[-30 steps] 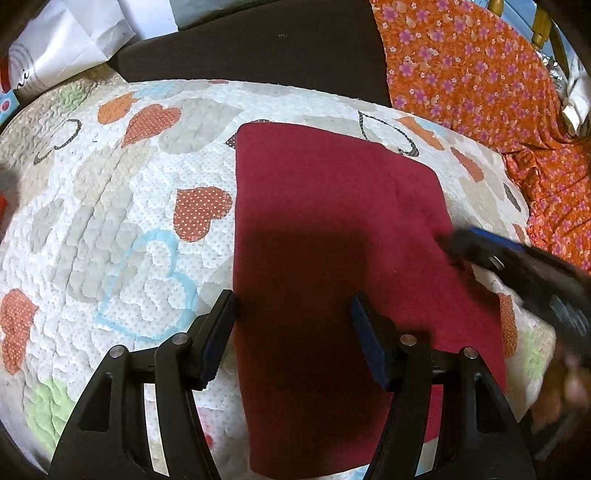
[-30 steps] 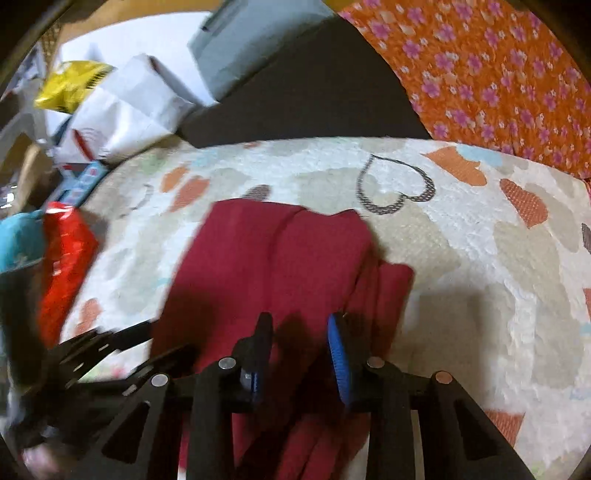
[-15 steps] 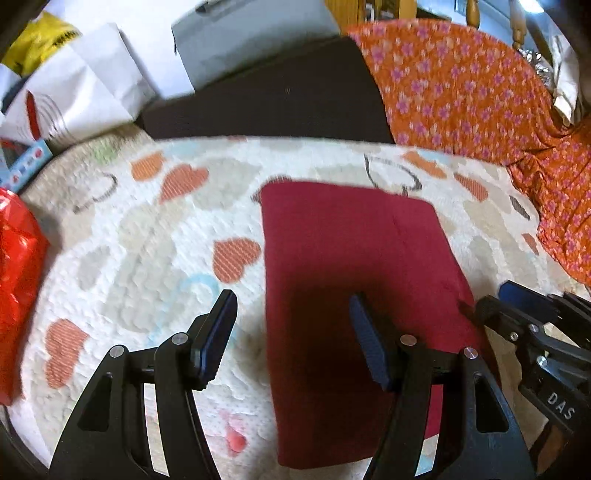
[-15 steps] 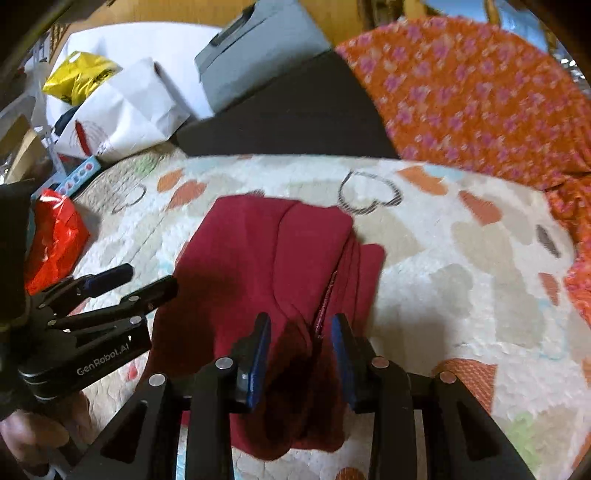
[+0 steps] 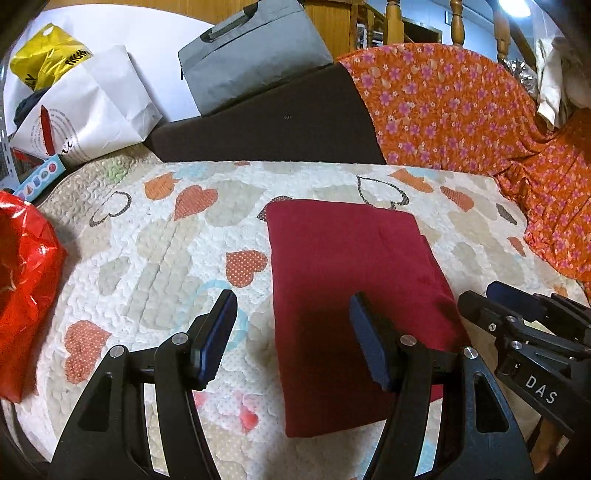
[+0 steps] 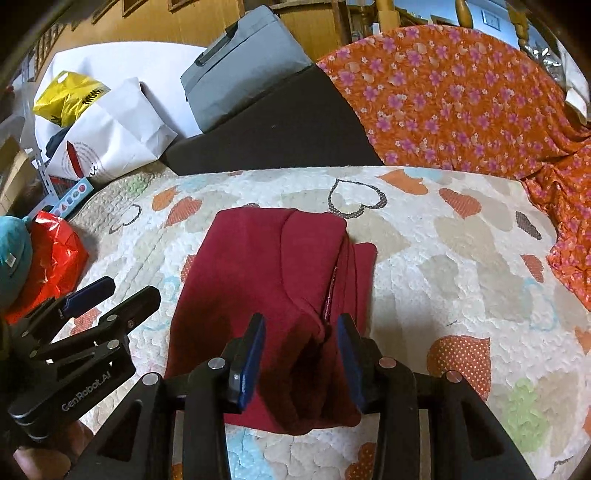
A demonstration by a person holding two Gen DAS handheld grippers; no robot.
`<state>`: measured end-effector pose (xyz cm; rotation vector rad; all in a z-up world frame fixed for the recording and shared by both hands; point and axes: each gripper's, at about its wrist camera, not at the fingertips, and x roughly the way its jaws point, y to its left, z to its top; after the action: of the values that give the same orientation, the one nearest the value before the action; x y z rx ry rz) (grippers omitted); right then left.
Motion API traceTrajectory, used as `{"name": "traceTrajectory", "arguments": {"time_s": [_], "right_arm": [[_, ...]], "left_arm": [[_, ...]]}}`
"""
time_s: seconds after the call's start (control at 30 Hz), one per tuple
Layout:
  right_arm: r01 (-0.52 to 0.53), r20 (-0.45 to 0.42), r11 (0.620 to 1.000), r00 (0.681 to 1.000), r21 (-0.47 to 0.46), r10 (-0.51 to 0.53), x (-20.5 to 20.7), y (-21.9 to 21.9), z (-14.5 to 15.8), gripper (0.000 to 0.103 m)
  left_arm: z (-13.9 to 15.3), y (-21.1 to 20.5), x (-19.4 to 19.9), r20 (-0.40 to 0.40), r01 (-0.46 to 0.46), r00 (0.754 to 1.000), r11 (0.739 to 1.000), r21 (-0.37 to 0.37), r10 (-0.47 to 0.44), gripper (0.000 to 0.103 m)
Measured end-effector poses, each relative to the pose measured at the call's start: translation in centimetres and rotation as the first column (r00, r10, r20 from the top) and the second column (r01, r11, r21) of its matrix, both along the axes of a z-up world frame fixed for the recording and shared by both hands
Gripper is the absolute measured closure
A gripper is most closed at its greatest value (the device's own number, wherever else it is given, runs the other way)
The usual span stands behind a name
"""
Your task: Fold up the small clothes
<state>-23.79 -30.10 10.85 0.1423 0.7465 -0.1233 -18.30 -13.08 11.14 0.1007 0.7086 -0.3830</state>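
Jaws of both grippers apart above folded red garment (image 5: pixel 354 295) on quilt (image 5: pixel 155 251).

- Warm indoor light, fairly bright; a lamp (image 5: pixel 511 5) glares at the top right of the left wrist view
- Both views sharp in the middle, without motion blur
- Strong fisheye bending, corners black
- Soft dark shadows lie on the red cloth (image 5: pixel 354 295) under each gripper's jaws
- The red bag (image 5: pixel 22 295) shows shiny glare
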Motion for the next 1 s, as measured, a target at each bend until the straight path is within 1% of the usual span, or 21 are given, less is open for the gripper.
{"name": "traceTrajectory", "arguments": {"time_s": [0.17,0.37,0.77,1.0], "right_arm": [[0.022,0.003,1.0,1.0,-0.002,-0.022,-0.3,0.1,0.2,0.063],[0.034,-0.005,0.999,0.999,-0.001,-0.034,-0.2,0.3,-0.1,0.061],[0.032,-0.032,0.999,0.999,0.02,-0.031,0.3,-0.1,-0.9,0.061],[0.023,-0.032,1.0,0.999,0.019,-0.023,0.5,0.0,-1.1,0.061]], "left_arm": [[0.1,0.1,-0.3,0.018,0.0,1.0,1.0,0.015,0.0,0.039],[0.2,0.5,-0.3,0.02,-0.004,1.0,1.0,-0.007,0.004,0.039],[0.0,0.1,0.3,0.008,0.005,1.0,1.0,0.002,-0.005,0.039],[-0.2,0.3,0.5,-0.005,-0.006,1.0,1.0,-0.007,0.006,0.039]]}}
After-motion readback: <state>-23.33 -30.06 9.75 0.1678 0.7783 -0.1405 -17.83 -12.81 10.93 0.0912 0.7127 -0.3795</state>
